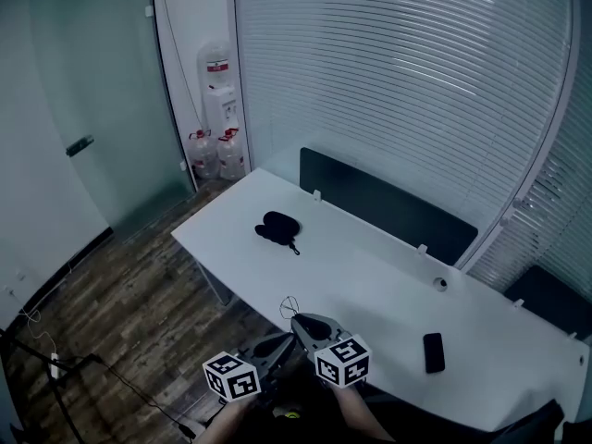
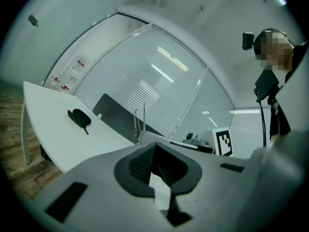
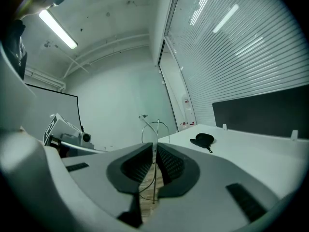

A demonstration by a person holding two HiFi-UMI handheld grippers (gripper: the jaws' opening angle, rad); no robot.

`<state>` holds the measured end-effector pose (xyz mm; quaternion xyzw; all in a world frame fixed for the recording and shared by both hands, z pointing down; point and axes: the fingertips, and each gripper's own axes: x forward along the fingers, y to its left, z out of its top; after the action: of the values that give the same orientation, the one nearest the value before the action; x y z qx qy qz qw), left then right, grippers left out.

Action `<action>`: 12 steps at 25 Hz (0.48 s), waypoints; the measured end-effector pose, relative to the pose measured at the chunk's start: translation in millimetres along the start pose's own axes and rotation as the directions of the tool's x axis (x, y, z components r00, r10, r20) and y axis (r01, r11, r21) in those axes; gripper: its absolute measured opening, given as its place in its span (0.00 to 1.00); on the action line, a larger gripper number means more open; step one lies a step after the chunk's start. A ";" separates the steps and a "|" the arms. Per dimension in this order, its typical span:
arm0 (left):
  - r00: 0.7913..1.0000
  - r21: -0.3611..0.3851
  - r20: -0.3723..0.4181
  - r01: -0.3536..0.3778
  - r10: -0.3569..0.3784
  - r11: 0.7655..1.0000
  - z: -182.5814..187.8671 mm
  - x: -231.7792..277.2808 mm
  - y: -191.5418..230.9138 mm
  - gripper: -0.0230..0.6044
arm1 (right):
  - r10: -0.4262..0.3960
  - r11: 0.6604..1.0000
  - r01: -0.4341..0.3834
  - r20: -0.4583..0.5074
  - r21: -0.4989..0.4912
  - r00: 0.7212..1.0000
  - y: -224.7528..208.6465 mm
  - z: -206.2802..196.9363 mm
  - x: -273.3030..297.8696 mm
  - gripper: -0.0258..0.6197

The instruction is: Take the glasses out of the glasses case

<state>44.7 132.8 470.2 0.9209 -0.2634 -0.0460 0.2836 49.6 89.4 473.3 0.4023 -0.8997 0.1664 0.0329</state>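
The right gripper is pinched narrow on the glasses. The thin wire frame is caught between its pads, one wire standing upright past the jaw tips and a loop curving off to the tool's left. So the glasses are out of the case and in this tool's hold. The left gripper has its jaws drawn together on nothing.

The case lies on the table, well ahead of both tools and touching neither. Along the right gripper's own line it sits ahead and a little to the right. Along the left gripper's line it sits ahead and off to the left. Neither tool is plainly the nearer. The case's long axis runs across the right tool's line, with a short pull tab trailing back toward the tools. It is the only container here, and at this range it reads as a dark lump, so whether it lies open or shut cannot be told.

Both tools hang at the table's near edge, and floor shows through the gap under the right jaws. The removal itself looks done. If the glasses are to be set down, bare tabletop lies ahead of the right tool, between it and the case. A phone lies off to its right. The upright wire is slight and could twist in the pads as it is lowered.
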 end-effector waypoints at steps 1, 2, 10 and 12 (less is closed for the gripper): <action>1.000 0.000 0.000 0.000 0.000 1.000 -1.4 -1.8 -2.5 0.05 | 0.000 1.000 0.000 0.002 0.000 1.000 2.2 -0.6 -2.5 0.10; 1.000 -0.001 -0.001 0.000 0.000 1.000 -3.2 -3.1 -4.5 0.05 | -0.001 1.000 0.001 0.004 0.001 1.000 3.8 -1.8 -4.9 0.10; 0.999 -0.025 -0.035 0.016 -0.016 1.000 -15.3 -16.2 -8.5 0.05 | -0.016 0.998 0.016 0.002 0.065 1.000 15.1 -16.2 -10.6 0.10; 0.999 -0.033 -0.040 0.019 -0.020 0.999 -13.4 -19.0 -10.1 0.05 | -0.021 0.994 0.020 0.004 0.103 1.000 17.7 -15.5 -11.0 0.10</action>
<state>36.2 156.3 474.6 0.9194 -0.2479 -0.0347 0.3035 42.9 113.2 480.9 0.4132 -0.8857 0.2113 0.0114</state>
